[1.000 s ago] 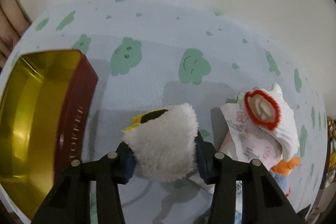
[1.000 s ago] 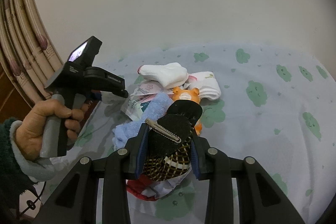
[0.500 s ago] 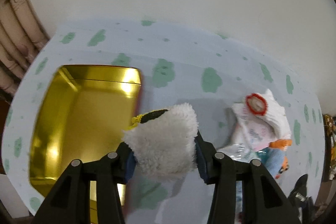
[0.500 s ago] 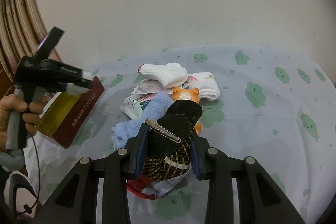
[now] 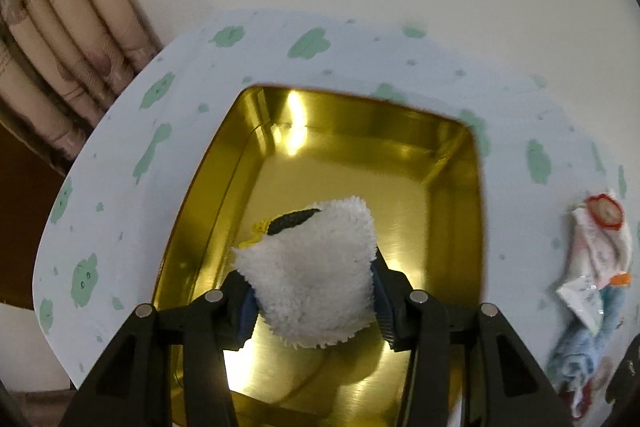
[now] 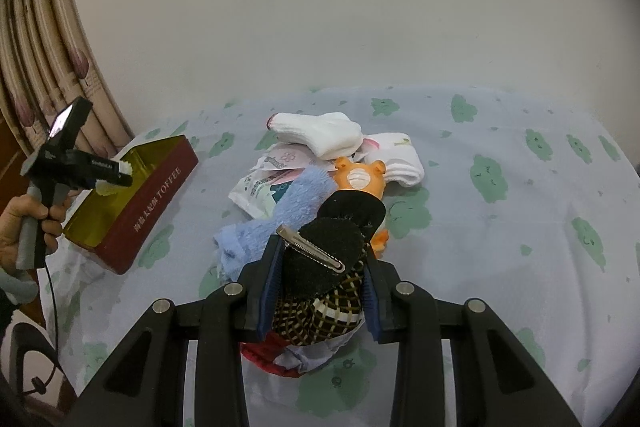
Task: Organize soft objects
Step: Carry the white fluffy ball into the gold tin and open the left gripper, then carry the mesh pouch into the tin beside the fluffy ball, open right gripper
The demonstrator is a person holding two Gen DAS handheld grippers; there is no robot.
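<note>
My left gripper (image 5: 314, 303) is shut on a fluffy white plush piece (image 5: 312, 267) with a black and yellow edge, and it hangs over the open gold-lined tin (image 5: 452, 179). The right wrist view shows the same gripper (image 6: 114, 177) above the dark red tin (image 6: 160, 195), held by a hand (image 6: 24, 215). My right gripper (image 6: 320, 291) is shut on a black hair bow with a metal clip (image 6: 324, 251), above a pile of soft items. In that pile lie a blue fluffy cloth (image 6: 296, 203), white socks (image 6: 324, 135) and an orange plush toy (image 6: 360, 179).
The table wears a pale blue cloth (image 6: 520, 227) with green cloud faces. A curtain (image 6: 52, 67) hangs at the left by the table's edge. A plain wall stands behind. Tissue packets (image 6: 260, 187) lie among the pile. A red cloth (image 6: 272, 359) sits under my right gripper.
My left gripper carried the white plush piece leftward from beside the pile to a spot over the tin. The right gripper stayed still with the hair bow.
</note>
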